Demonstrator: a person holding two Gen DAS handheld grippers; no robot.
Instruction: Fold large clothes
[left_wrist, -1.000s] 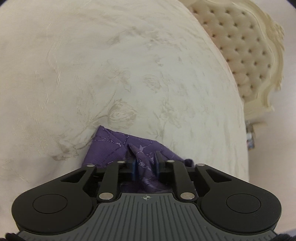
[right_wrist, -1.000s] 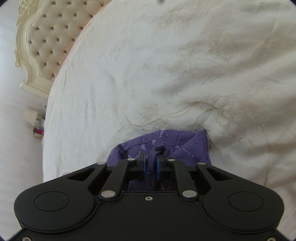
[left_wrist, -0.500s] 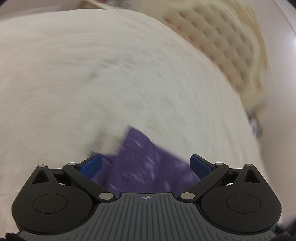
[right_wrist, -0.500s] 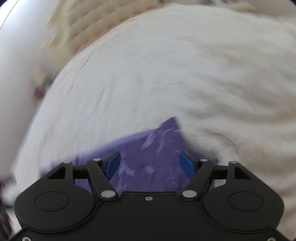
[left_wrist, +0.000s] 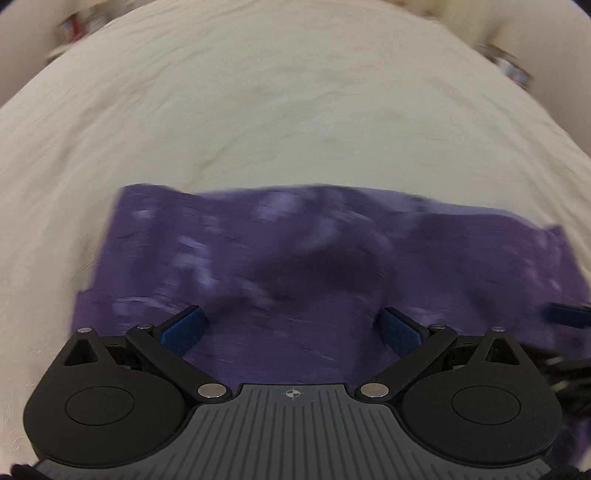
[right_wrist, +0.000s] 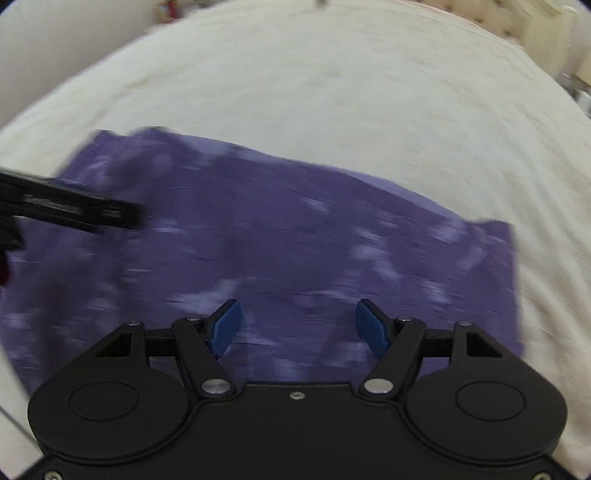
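Note:
A purple patterned garment (left_wrist: 295, 258) lies spread in a broad folded band on the cream bedspread (left_wrist: 258, 110); it also shows in the right wrist view (right_wrist: 295, 240). My left gripper (left_wrist: 291, 328) is open and empty above the cloth's near part. My right gripper (right_wrist: 297, 326) is open and empty above the cloth. The left gripper's black body (right_wrist: 66, 210) shows at the left edge of the right wrist view. A blue pad of the right gripper (left_wrist: 569, 314) shows at the right edge of the left wrist view. Both views are motion-blurred.
The cream bedspread (right_wrist: 332, 92) reaches far beyond the cloth. Blurred small items (left_wrist: 513, 66) stand past the bed's far right edge. A padded headboard (right_wrist: 546, 33) shows at the far right. A pale wall lies beyond the bed.
Both grippers were shut on bunched purple cloth one second ago. They opened, let it go and drew back. The cloth now lies spread on the bed.

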